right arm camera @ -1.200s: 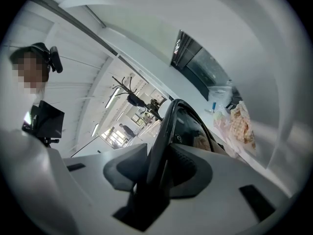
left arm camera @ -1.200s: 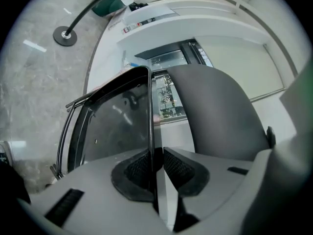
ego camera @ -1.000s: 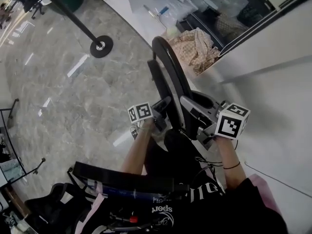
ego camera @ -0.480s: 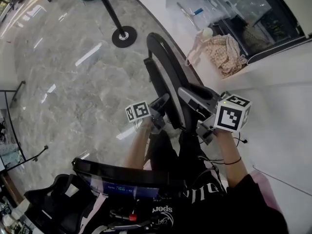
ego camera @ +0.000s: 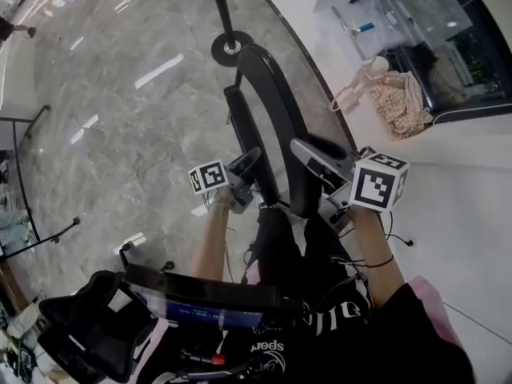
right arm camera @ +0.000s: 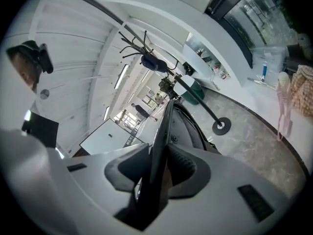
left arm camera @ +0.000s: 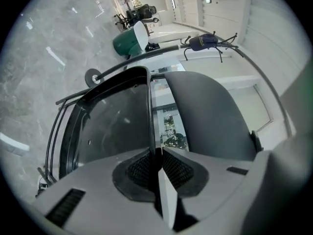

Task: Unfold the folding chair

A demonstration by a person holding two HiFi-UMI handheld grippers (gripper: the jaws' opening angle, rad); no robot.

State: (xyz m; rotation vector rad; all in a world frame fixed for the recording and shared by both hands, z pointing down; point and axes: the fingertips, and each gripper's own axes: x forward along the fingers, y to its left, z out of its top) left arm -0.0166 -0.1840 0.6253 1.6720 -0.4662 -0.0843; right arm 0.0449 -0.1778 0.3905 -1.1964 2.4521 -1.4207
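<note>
The folded black folding chair [ego camera: 272,110] hangs upright over the marble floor, held between both grippers. My left gripper [ego camera: 244,166] is shut on a thin black frame tube at the chair's left side. In the left gripper view that tube [left arm camera: 149,111] runs straight up from between the pads of the gripper [left arm camera: 155,158], with the seat panel left of it and the rounded backrest [left arm camera: 210,116] to the right. My right gripper [ego camera: 316,154] is shut on the chair's curved black edge [right arm camera: 166,126], which fills the gap in the right gripper [right arm camera: 159,165].
A stanchion pole with a round base [ego camera: 231,48] stands on the floor beyond the chair. A checked cloth bag [ego camera: 404,102] lies on the white ledge by the glass front at the right. A green bin [left arm camera: 126,40] stands far off. Black gear [ego camera: 88,326] hangs at lower left.
The chair has been carried across the floor in both grippers. The stanchion base and the checked bag have slid right and upward in the head view. Both grips are unchanged.
</note>
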